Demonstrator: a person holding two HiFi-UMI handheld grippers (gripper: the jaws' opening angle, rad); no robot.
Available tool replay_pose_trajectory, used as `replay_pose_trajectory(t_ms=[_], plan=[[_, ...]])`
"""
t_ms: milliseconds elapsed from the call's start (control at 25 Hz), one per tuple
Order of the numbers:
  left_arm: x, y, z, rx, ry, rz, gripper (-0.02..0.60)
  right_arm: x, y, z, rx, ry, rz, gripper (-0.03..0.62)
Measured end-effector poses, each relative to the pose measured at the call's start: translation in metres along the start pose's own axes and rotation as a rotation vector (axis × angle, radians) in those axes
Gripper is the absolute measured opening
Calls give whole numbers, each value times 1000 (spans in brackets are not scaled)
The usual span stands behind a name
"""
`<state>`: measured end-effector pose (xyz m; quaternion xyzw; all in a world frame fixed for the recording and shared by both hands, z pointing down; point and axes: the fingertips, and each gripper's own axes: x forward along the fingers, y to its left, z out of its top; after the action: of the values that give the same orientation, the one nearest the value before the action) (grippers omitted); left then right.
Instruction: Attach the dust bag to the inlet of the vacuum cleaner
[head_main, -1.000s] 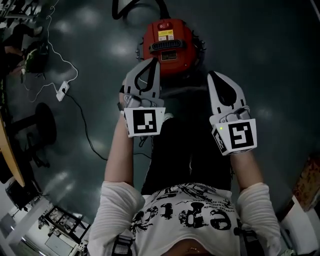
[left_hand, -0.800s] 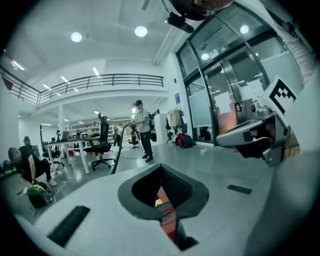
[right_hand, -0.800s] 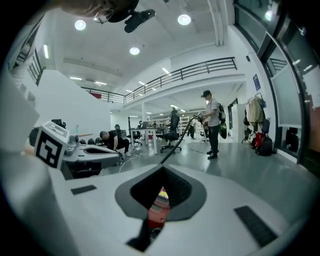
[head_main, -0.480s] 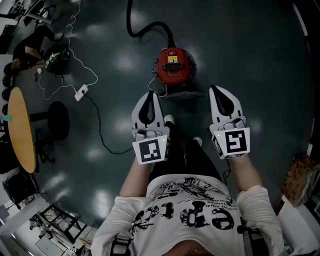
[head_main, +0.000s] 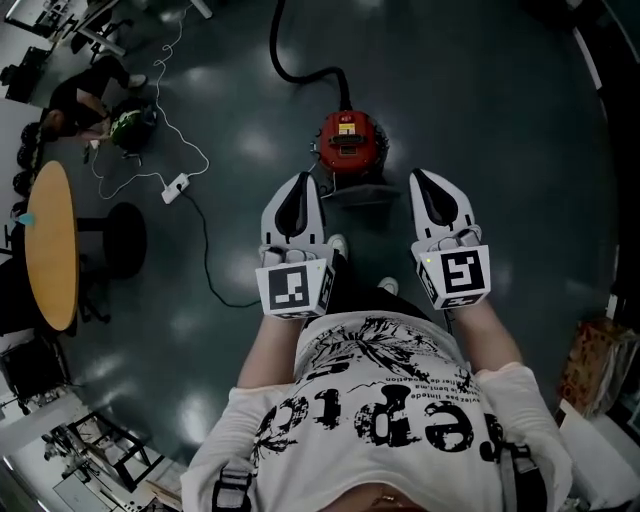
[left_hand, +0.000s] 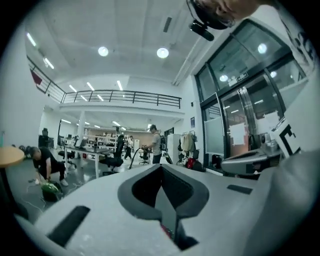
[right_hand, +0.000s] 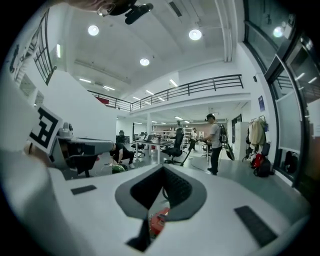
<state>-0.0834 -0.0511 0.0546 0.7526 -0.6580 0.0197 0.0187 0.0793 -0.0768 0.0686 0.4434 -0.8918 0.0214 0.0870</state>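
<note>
The person stands with both tools held out level. The left gripper (head_main: 300, 186) and the right gripper (head_main: 426, 184) are each clenched tight on nothing, jaws pressed together. The round red vacuum cleaner (head_main: 347, 143) sits on the dark glossy floor (head_main: 500, 120) at twelve o'clock, beyond the jaw tips. Its black hose (head_main: 300, 76) curls away toward eleven. A round wooden table (head_main: 50, 245) stands at nine o'clock.

Red round vacuum cleaner (head_main: 347, 143), upright on dark floor (head_main: 490, 120). Black hose (head_main: 298, 72) curves off from its far side.
</note>
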Motion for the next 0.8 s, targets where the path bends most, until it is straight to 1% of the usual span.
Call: replay_pose_trajectory(t_ms=[80, 120, 200, 320, 360, 480, 520, 560, 640, 720, 800], plan=[[-9, 1, 15, 65, -13, 58, 5, -7, 7, 7, -23, -15, 15, 2], [-12, 0, 24, 81, -31, 70, 5, -9, 9, 11, -40, -28, 17, 2], [-12, -6, 38, 80, -70, 53, 5, -11, 9, 19, -63, -51, 13, 2], [-12, -10, 49, 70, -90, 15, 5, -16, 4, 32, -67, -76, -8, 2], [-12, -9, 52, 53, -94, 1, 5, -17, 2, 37, -64, -85, -14, 2], [-13, -7, 66, -70, -110, -36, 5, -21, -1, 53, -68, -114, -22, 2], [-13, -7, 71, -91, -120, -44, 5, -21, -2, 57, -72, -123, -23, 2], [-13, -7, 75, -90, -130, -50, 5, -22, -3, 61, -74, -132, -27, 2], [-12, -9, 81, -52, -143, -53, 5, -23, -6, 66, -74, -148, -36, 2], [-11, -11, 82, -15, -146, -53, 5, -23, -8, 70, -73, -157, -45, 2], [-9, -12, 79, -2, -139, -54, 5, -21, -7, 70, -84, -158, -52, 2]])
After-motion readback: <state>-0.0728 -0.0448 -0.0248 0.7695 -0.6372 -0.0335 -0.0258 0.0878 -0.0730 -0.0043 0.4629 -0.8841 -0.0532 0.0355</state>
